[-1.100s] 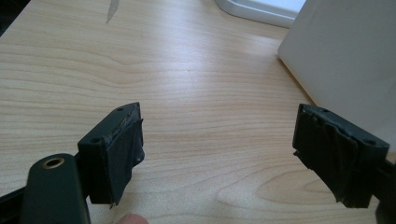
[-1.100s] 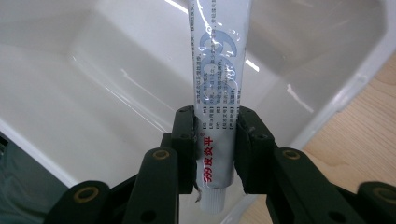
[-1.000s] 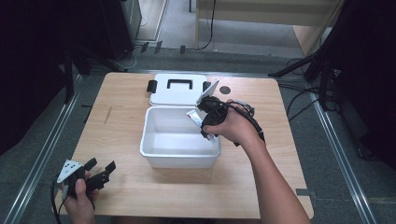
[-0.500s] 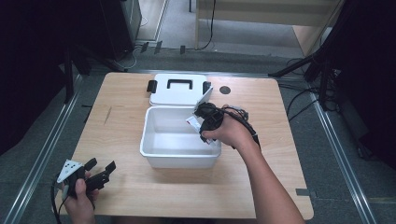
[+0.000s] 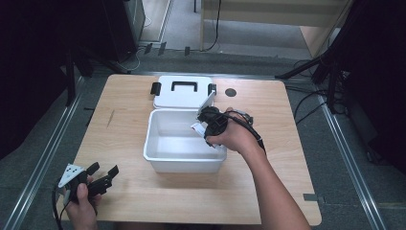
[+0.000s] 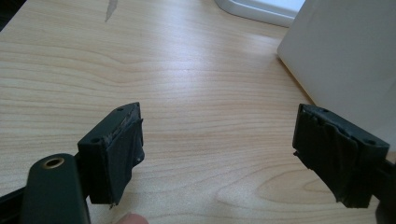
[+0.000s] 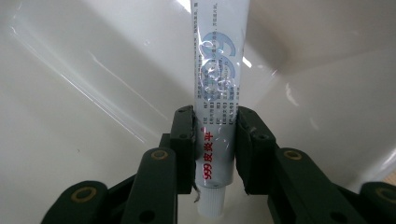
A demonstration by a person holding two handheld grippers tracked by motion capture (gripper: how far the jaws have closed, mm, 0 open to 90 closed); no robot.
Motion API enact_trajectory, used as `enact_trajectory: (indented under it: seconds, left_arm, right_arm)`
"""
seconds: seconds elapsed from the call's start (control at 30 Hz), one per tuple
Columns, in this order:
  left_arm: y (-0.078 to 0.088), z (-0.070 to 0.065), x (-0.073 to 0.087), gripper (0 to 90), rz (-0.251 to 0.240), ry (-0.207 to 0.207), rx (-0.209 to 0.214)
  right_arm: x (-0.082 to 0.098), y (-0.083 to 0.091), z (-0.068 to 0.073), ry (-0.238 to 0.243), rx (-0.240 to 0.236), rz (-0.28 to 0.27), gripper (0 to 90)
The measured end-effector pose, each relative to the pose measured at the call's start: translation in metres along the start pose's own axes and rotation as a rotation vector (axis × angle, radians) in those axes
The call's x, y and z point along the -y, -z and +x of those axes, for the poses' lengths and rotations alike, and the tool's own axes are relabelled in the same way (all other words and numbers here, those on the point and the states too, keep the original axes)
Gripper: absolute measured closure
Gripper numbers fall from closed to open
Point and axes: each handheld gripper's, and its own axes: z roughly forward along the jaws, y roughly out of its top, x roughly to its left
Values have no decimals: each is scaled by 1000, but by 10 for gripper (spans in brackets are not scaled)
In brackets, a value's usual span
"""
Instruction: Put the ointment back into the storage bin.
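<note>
The right gripper [image 7: 215, 140] has its two black jaws clamped on a white tube [image 7: 215, 93] of ointment, squeezing it near its ribbed cap end. The cap points back toward the gripper's body, and the flat printed length of the tube runs away from the jaws, with red and blue lettering on it. Beyond the tube lie the glossy white inner walls and floor of a plastic box [image 7: 93, 70]. In the high view, the right gripper [image 5: 205, 125] reaches over the box's far right corner, angled down into the box [image 5: 165, 162], with the person's right hand [image 5: 235, 138] wrapped around it and a black cable trailing from it. Just past the box, touching or nearly touching its far wall, lies a white lid [image 5: 183, 98] with a black handle and black clips at its two ends.

The left gripper [image 6: 219, 149] has its jaws spread wide apart with nothing between them, hovering low over the bare wooden table [image 6: 154, 70]. To the right of its jaws stands the outer wall of the box. In the high view, the left gripper [image 5: 103, 173] sits near the table's front left corner, well apart from the box, held in the left hand [image 5: 79, 201].
</note>
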Motion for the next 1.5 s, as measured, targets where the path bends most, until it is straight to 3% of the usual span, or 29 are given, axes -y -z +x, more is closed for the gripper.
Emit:
enact_trajectory:
  seconds: [0.23, 0.77, 0.9, 0.97, 1.03, 1.13, 1.2, 1.23, 1.27, 1.5]
  left_arm:
    - [0, 0, 0, 170, -3, -1, 0]
    - [0, 0, 0, 169, -2, 0, 1]
    - [0, 0, 0, 169, -2, 0, 1]
    - [0, 0, 0, 169, -2, 1, 1]
    - [0, 0, 0, 169, -2, 1, 1]
    - [0, 0, 0, 170, -2, 1, 1]
    - [0, 0, 0, 169, -4, 3, 2]
    - [0, 0, 0, 169, -5, 1, 0]
    - [0, 0, 0, 169, -5, 1, 1]
    - [0, 0, 0, 170, -4, 1, 1]
  right_arm:
    - [0, -1, 3, 24, 36, 7, 728]
    - [2, 2, -2, 22, -11, -22, 684]
    - [3, 9, -4, 37, -16, -78, 589]
    - [6, 16, -5, 39, -31, -130, 484]
    - [7, 18, -6, 39, -42, -139, 445]
    - [11, 26, -5, 70, -39, -191, 338]
    - [17, 36, -2, 103, -17, -249, 183]
    - [17, 36, -2, 103, -17, -249, 183]
    - [21, 42, 0, 100, -19, -259, 126]
    - [35, 55, -9, 54, -12, -283, 69]
